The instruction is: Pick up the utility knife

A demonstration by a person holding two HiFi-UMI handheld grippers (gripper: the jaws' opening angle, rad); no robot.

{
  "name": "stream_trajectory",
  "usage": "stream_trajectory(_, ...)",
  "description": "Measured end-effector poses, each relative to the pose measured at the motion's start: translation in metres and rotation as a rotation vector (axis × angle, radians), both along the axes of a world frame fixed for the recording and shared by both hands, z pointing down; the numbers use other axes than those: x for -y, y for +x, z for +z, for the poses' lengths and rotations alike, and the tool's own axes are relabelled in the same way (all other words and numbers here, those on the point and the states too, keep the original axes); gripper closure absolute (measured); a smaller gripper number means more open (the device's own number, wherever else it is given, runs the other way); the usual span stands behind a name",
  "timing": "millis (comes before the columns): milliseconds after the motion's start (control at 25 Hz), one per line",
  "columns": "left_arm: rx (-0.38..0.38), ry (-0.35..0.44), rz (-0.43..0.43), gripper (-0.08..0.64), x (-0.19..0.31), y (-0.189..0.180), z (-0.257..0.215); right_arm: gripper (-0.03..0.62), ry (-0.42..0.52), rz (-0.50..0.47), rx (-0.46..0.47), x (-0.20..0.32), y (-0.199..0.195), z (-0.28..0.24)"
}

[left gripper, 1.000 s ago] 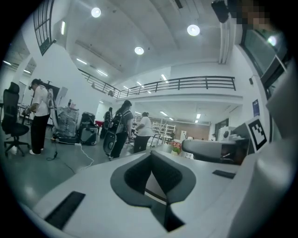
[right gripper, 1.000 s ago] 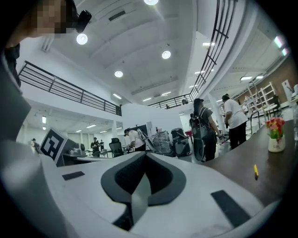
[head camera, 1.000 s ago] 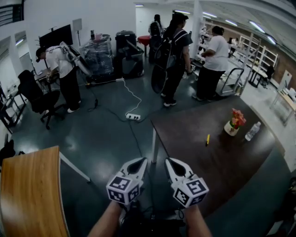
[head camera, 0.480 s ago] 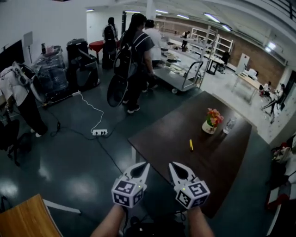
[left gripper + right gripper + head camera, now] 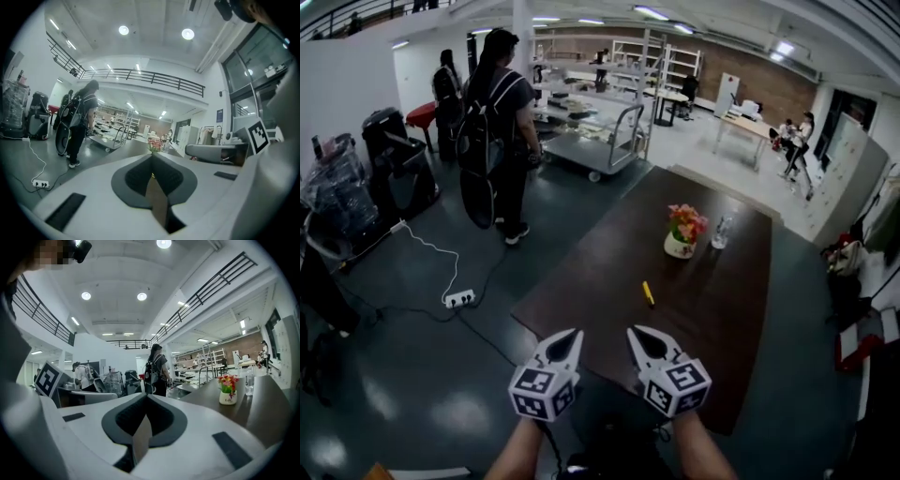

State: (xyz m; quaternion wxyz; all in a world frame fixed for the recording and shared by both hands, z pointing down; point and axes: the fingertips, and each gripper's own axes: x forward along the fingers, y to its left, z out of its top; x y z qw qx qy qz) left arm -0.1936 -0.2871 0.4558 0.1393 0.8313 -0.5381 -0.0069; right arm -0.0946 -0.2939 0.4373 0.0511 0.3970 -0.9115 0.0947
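Dark tabletop [image 5: 712,309] stretches away from us with bare wood all round the yellow utility knife [image 5: 648,293], which lies well short of the flower pot [image 5: 682,234] and clear bottle [image 5: 721,233] at the table's far end. We hold the left gripper [image 5: 571,336] and right gripper [image 5: 637,334] at the table's near edge, both with jaws pressed together on nothing. Left of the table, open floor carries a power strip [image 5: 459,299], with a backpack-wearing person [image 5: 499,112] and a platform cart [image 5: 591,150] beyond.
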Motion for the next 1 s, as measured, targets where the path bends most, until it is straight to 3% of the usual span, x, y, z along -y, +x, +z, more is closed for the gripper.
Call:
stream_trajectory(280, 0.057, -0.024, 0.041, 0.554, 0.072, 0.044, 0.009, 0.583, 0.0, 0.024, 0.051, 0.076, 0.033, 0.008)
stream_trajectory(520, 0.087, -0.054, 0.049, 0.554, 0.119, 0.062, 0.018, 0.583, -0.055, 0.062, 0.047, 0.119, 0.057, 0.027)
stream_trajectory(720, 0.101, -0.08, 0.086, 0.554, 0.154, 0.07, 0.032, 0.583, -0.127, 0.077, 0.003, 0.147, 0.066, 0.049)
stream_trajectory(1000, 0.15, -0.15, 0.211, 0.554, 0.196, 0.079, 0.077, 0.583, -0.2, 0.236, -0.088, 0.19, 0.08, 0.093)
